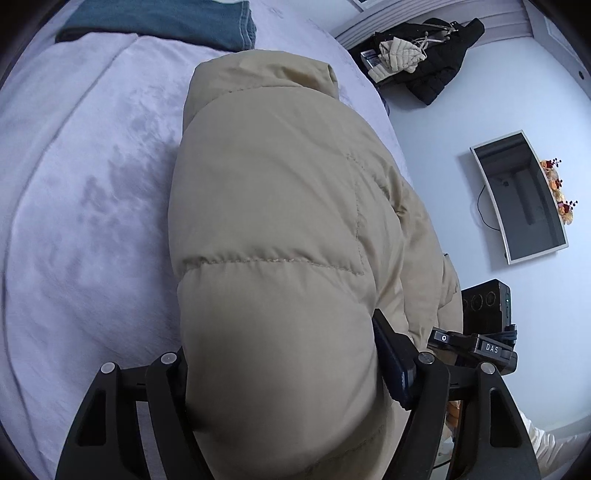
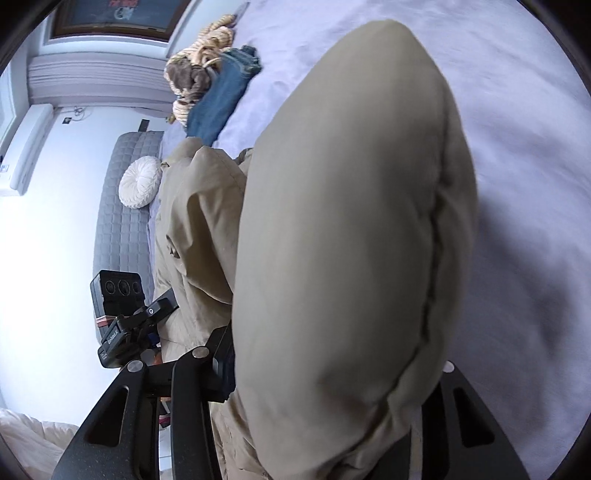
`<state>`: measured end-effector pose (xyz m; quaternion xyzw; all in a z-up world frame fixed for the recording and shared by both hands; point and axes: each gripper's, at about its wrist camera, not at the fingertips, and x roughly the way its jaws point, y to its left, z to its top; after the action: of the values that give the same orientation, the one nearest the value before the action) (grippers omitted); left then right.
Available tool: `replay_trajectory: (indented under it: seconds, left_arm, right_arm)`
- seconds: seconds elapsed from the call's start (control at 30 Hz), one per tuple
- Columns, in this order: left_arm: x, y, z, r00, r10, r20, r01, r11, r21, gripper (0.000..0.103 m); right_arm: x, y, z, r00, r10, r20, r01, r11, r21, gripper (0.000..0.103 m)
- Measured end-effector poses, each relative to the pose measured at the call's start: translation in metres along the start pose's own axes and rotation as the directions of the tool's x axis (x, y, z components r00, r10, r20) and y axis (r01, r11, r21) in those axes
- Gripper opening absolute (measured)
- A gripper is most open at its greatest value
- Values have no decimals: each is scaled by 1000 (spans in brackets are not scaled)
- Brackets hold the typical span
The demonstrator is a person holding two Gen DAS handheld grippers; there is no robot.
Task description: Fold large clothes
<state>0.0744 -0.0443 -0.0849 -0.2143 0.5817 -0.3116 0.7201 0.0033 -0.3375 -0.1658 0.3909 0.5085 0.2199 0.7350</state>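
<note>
Bulging between both clamped tongs [image 1: 284,373] [image 2: 332,369], apparently gripped: puffy beige quilted jacket [image 1: 273,206].

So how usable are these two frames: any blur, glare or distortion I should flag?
Left wrist view: strong fisheye bending, dark corners, the jacket soft up close, no glare. Right wrist view: the wall on the left is blown out white, the jacket fills and blurs the centre, and the bed looks smeared.

A puffy beige quilted jacket [image 1: 280,229] lies on the pale lilac bedspread [image 1: 81,206], folded blue jeans [image 1: 162,20] beyond it, black coat [image 1: 439,62] on the floor to its right.
</note>
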Motion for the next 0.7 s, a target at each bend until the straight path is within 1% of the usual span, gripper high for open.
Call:
replay_trajectory:
  seconds: [0.13,0.2,0.27,0.33,0.4,0.47,0.5,0.53,0.57,0.6,0.63,0.7]
  left_arm:
    - [-36,48,34,996,63,57,-62,998,-25,76]
    - [-43,71,47,992,91,83,-87,995,-45,76]
    - [-41,95,56,989,118,93,-111,991,-76,76]
    - [-33,120,59,987,140,83,-131,986,-104,76]
    - [-22,137,58,988,137,76,-126,983,-132,79]
    - [-13,140,56,987,139,77,-128,983,-131,82]
    - [-10,138,56,986,146,76,-136,983,-126,84]
    - [-7,135,57,985,158,74,-148,981,-122,84]
    - [-7,133,59,982,176,71,-167,979,-118,84]
    - [-7,126,62,977,202,71,-193,975,-109,84]
    - [-7,115,66,968,237,81,-229,969,-95,84]
    - [-21,107,71,948,292,126,-286,956,-63,84]
  right_arm:
    - [62,44,24,1000,19,-2,-19,998,-53,48]
    - [87,58,36,1000,15,-6,-15,996,-87,48]
    - [116,69,47,1000,1,-16,-3,994,-107,48]
    - [135,71,53,999,-24,-24,21,995,-102,48]
    - [145,67,55,998,-58,-26,55,994,-91,48]
    - [150,62,55,997,-67,-29,65,996,-65,50]
    - [149,58,52,997,-74,-28,72,996,-50,54]
    - [147,56,51,996,-89,-29,88,996,-36,56]
    - [143,56,47,994,-106,-32,105,994,-28,60]
    - [143,64,44,991,-132,-32,131,991,-26,62]
    - [140,71,42,987,-161,-30,160,987,-32,62]
    - [125,80,38,974,-226,-9,225,973,-53,62]
